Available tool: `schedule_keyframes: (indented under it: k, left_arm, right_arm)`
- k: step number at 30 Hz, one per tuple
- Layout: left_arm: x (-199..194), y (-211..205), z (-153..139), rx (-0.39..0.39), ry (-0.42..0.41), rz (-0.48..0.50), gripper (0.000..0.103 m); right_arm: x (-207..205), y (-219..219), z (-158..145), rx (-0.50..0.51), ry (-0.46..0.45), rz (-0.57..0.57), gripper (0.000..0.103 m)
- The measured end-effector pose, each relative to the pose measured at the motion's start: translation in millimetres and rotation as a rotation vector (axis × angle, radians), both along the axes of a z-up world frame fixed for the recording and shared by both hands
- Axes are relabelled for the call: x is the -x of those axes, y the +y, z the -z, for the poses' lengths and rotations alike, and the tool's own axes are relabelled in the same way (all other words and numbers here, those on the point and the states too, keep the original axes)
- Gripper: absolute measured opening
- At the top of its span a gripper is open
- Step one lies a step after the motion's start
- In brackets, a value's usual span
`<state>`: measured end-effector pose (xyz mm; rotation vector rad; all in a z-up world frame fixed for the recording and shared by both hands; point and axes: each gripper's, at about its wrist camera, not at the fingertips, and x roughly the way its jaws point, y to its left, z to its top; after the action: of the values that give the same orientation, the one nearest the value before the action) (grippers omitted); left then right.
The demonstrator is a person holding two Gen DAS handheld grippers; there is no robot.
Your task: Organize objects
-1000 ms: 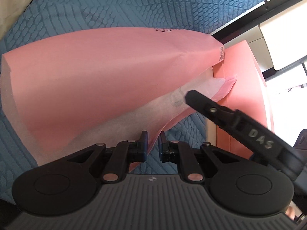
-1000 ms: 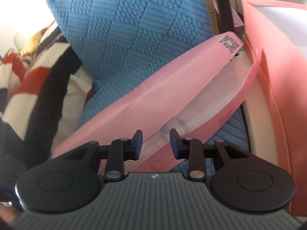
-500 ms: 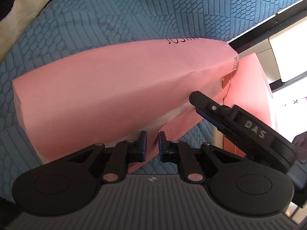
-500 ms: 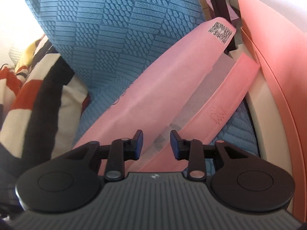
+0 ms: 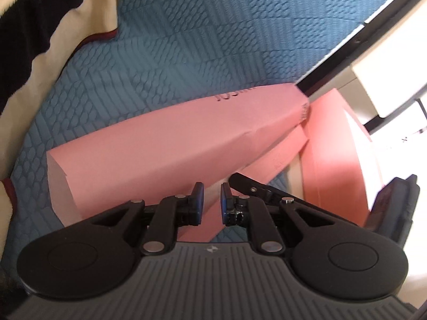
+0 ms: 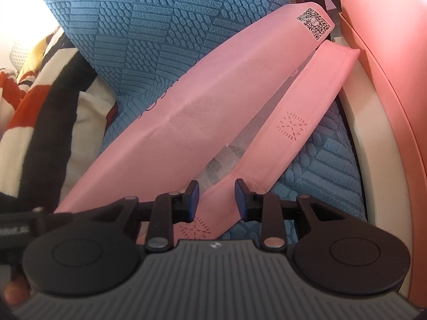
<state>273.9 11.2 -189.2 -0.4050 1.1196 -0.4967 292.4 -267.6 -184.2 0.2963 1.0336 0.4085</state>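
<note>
A pink fabric bag (image 5: 173, 133) lies lengthwise on the blue quilted cover (image 5: 186, 40). My left gripper (image 5: 212, 200) is shut on the bag's near edge, with pink cloth pinched between its pads. In the right wrist view the bag (image 6: 213, 93) shows a QR label (image 6: 313, 22) at its far corner and a stitched pink strip (image 6: 293, 122) along its right side. That strip runs flat under my right gripper (image 6: 216, 200), whose jaws are closing with a gap still showing. One right finger (image 5: 256, 186) shows just beside the left gripper.
A rigid pink box (image 6: 387, 53) stands at the right, against a cream ledge (image 6: 368, 133). A striped black, cream and red blanket (image 6: 40, 106) is heaped at the left. A black frame rail (image 5: 347, 40) runs beyond the quilt.
The bag's mouth has flattened and its white lining has dropped out of the left view. My left gripper has lifted with the edge. The right gripper's finger now sits closer to the left one.
</note>
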Motion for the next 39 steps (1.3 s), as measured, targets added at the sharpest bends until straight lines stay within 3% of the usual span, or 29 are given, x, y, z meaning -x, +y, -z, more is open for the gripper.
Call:
schedule_keyframes:
  k: [6, 12, 15, 17, 19, 21, 28, 37, 39]
  left_arm:
    - [11, -19, 7, -0.060, 0.005, 0.081, 0.014]
    - [11, -30, 23, -0.158, 0.012, 0.091, 0.014]
    - [11, -32, 27, -0.169, 0.016, 0.086, 0.014]
    - [11, -29, 27, -0.168, 0.018, 0.078, 0.014]
    - [11, -27, 28, -0.160, 0.027, 0.065, 0.014]
    - [9, -24, 29, -0.152, 0.035, 0.047, 0.014]
    - [6, -16, 31, -0.121, 0.066, -0.012, 0.014]
    - [3, -10, 32, -0.097, 0.082, -0.041, 0.014]
    - [2, -8, 33, -0.087, 0.090, -0.052, 0.014]
  right_arm:
    - [-2, -4, 1, -0.038, 0.019, 0.019, 0.031]
    - [0, -2, 0, -0.023, -0.002, -0.012, 0.033]
    - [0, -6, -1, -0.035, 0.002, 0.001, 0.034]
    - [-1, -12, -3, -0.032, -0.002, 0.032, 0.039]
    - [-2, -20, -5, -0.024, -0.009, 0.078, 0.054]
    - [-2, -27, -6, -0.018, -0.013, 0.124, 0.060]
    - [-5, -42, 1, -0.079, 0.023, 0.189, 0.060]
    - [3, -47, 12, -0.297, 0.115, 0.251, 0.059]
    - [8, -45, 15, -0.322, 0.137, 0.238, 0.054]
